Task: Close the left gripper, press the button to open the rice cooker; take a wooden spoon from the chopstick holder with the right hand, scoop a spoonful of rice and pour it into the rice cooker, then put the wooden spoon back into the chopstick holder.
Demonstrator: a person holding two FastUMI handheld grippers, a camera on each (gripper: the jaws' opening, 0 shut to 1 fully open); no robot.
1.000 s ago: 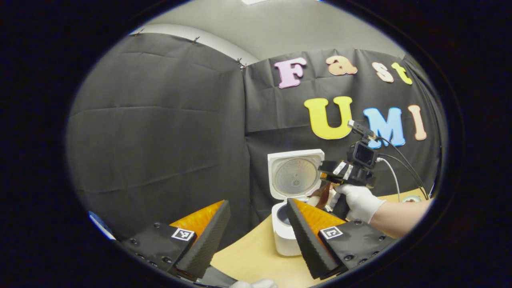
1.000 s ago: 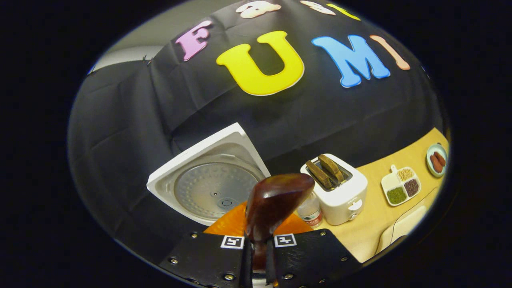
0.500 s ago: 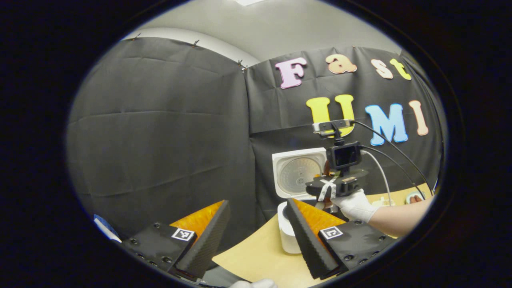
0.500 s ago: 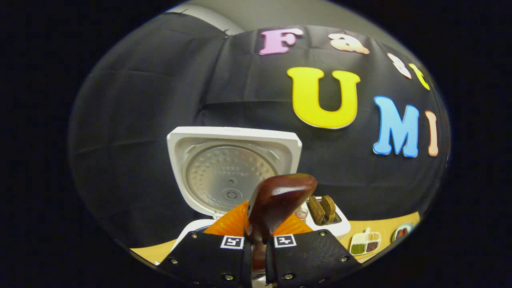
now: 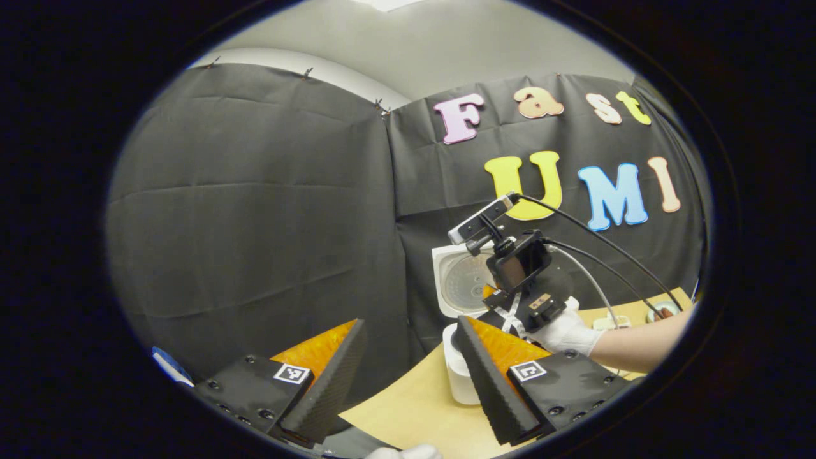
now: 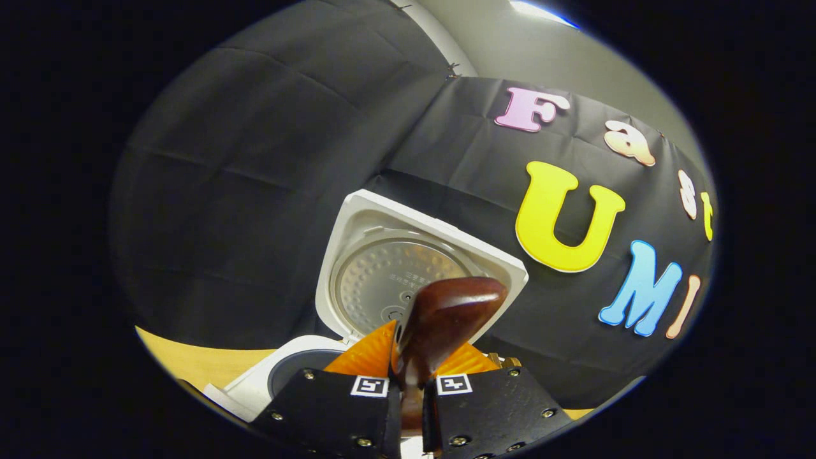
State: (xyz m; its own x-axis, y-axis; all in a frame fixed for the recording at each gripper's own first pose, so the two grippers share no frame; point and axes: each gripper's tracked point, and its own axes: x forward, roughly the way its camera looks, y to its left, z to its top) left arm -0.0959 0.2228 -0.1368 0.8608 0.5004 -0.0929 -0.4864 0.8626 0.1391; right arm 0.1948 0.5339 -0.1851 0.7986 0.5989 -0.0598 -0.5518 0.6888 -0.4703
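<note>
The rice cooker (image 6: 290, 376) stands on the tan table (image 5: 408, 408) close to the black cloth wall, its lid (image 6: 408, 268) swung up and back so that the ribbed metal inner plate faces outward. In the left gripper view the cooker's white body (image 5: 460, 376) sits near the table's left edge, with bare tabletop in front of it and the dark wall just behind.

The left gripper (image 5: 408, 370) is spread wide with nothing between its fingers, held low and near the table's front edge, apart from the cooker.

The right gripper (image 6: 411, 408) is clenched on the wooden spoon (image 6: 440, 319), both fingers pressing the handle. The spoon is dark reddish-brown and glossy, and its bowl rises in front of the raised lid, above the open pot. Whether rice lies in the bowl cannot be told.

The left gripper view gives the outside of the right tool: a white-gloved hand (image 5: 564, 331) holding it, tilted over the cooker, a small camera mounted on top, cables trailing right. A small dish (image 5: 663, 310) lies at the table's far right. The right gripper view gives the pot's dark opening (image 6: 299, 382).
</note>
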